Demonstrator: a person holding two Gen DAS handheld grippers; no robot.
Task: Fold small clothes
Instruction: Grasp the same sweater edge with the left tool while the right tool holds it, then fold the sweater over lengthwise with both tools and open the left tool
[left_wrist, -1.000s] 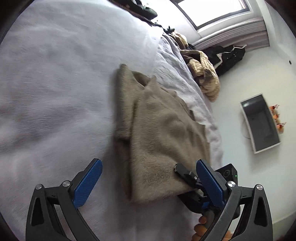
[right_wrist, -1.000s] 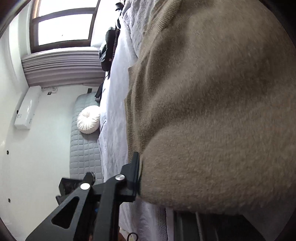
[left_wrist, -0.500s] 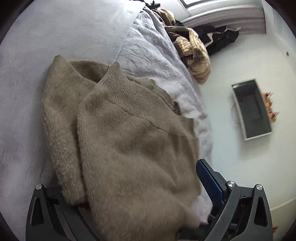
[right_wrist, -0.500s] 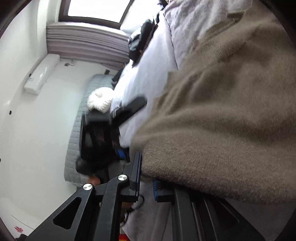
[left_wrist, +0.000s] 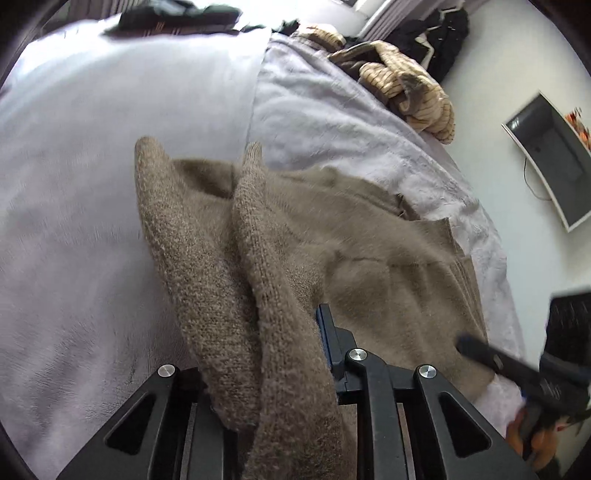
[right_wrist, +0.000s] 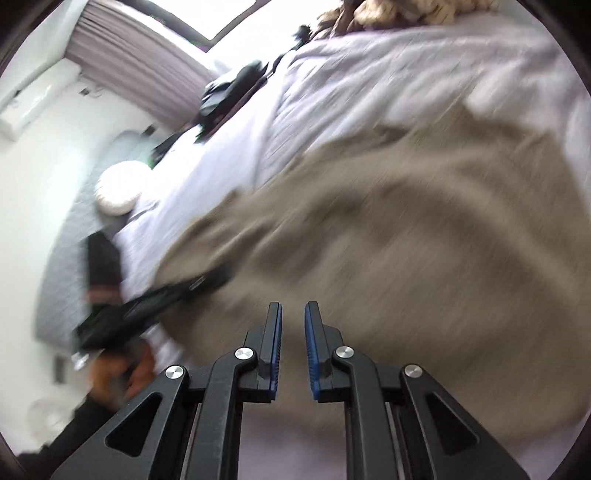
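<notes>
I find open lavender bedspread (left_wrist: 92, 221) left of and beyond my left gripper (left_wrist: 280, 354), bare up to a dark garment (left_wrist: 173, 18) at the far edge. To the right of those fingers the bed edge (left_wrist: 495, 258) drops to white floor, where one grey tray (left_wrist: 554, 155) lies.

The one brown sweater (left_wrist: 369, 266) lies folded on the bedspread, running from between my left fingers toward the bed edge. Two thick ridges of its knit rise between those jaws; they are closing, and the blue pad (left_wrist: 325, 332) of the right-hand finger presses against the wool. The left-hand pad is hidden under the cloth. I read this as a grasp on the sweater.

In the right wrist view, heavily blurred, my right gripper (right_wrist: 293, 332) hovers above the sweater (right_wrist: 406, 240), which spreads ahead of and right of its fingers. Its jaws are opening, a narrow gap shows between the two blue pads (right_wrist: 312, 343), and nothing sits in it: released. The other gripper (right_wrist: 162, 295) reaches the sweater's edge left of those fingers.

I count one striped tan garment (left_wrist: 413, 92) heaped beyond, near the bed edge, and one white round cushion (right_wrist: 118, 192).
</notes>
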